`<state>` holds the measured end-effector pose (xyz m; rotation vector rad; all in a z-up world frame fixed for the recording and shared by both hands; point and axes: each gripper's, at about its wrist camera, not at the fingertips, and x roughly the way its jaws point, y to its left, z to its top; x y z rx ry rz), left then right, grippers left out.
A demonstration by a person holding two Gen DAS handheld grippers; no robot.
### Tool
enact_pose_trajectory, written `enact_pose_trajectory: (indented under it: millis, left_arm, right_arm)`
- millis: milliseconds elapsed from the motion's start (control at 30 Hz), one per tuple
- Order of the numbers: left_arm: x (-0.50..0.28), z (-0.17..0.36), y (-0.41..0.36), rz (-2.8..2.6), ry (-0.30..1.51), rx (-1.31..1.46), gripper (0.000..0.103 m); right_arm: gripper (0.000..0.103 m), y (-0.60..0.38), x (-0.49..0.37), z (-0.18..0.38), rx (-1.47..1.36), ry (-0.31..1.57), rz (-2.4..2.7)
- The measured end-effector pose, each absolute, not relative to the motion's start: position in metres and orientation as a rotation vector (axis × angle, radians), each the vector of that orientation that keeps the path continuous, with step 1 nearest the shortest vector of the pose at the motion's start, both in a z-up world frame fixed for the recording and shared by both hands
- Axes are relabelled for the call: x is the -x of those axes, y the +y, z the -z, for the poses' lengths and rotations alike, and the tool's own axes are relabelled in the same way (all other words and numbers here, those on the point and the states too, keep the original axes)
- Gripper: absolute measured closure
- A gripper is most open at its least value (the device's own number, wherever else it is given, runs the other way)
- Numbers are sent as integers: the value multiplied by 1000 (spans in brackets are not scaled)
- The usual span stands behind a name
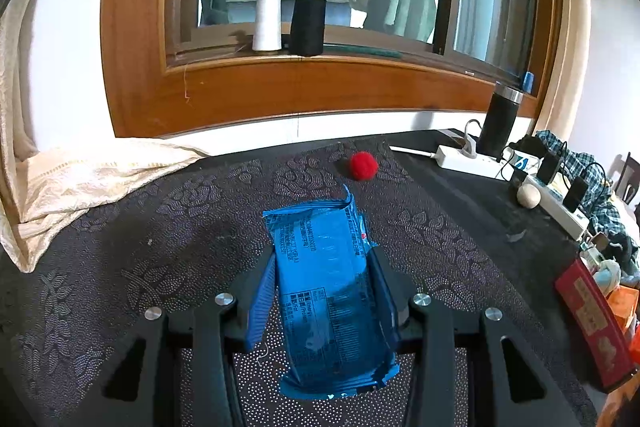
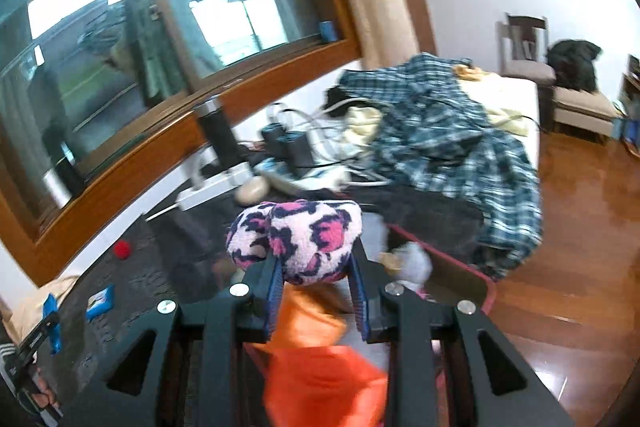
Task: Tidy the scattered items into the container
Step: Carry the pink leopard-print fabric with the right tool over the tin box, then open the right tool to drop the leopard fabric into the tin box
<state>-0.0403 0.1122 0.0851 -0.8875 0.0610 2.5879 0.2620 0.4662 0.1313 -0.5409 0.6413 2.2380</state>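
On the windowsill I can see a white thread cone [image 1: 267,23] right next to a black one [image 1: 307,25]. Off to the right there's a dark tumbler [image 1: 500,117] behind a white power strip [image 1: 466,155] with chargers plugged in. A plaid shirt [image 2: 452,139] is heaped over what looks like a bed, though that view is blurry.

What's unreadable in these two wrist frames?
- Left wrist: red-rimmed container cut off by the right edge; contents unclear.
- Left wrist: small print on the blue foil packet too fine.
- Right wrist: motion blur smears the orange item under the pink leopard-print plush; identity unclear.
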Motion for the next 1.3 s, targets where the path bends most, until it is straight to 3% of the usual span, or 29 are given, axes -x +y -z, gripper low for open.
enact_pose_trajectory:
  millis: [367,600,867,1300]
  left_arm:
    - [36,-82,118,-2575,87,889,56]
    - [34,-84,119,-2568,98,879,56]
    - [34,-96,110,-2576,57,856,56]
    - [15,-97,136,-2509,84,874,56]
  right_arm:
    - [70,491,-281,-101,661,663,-2091]
    - [60,497,-284,-86,764,687,-2028]
    - [50,499,-317,-96,641,765,-2054]
    - [50,503,-319,-96,591,783,-2078]
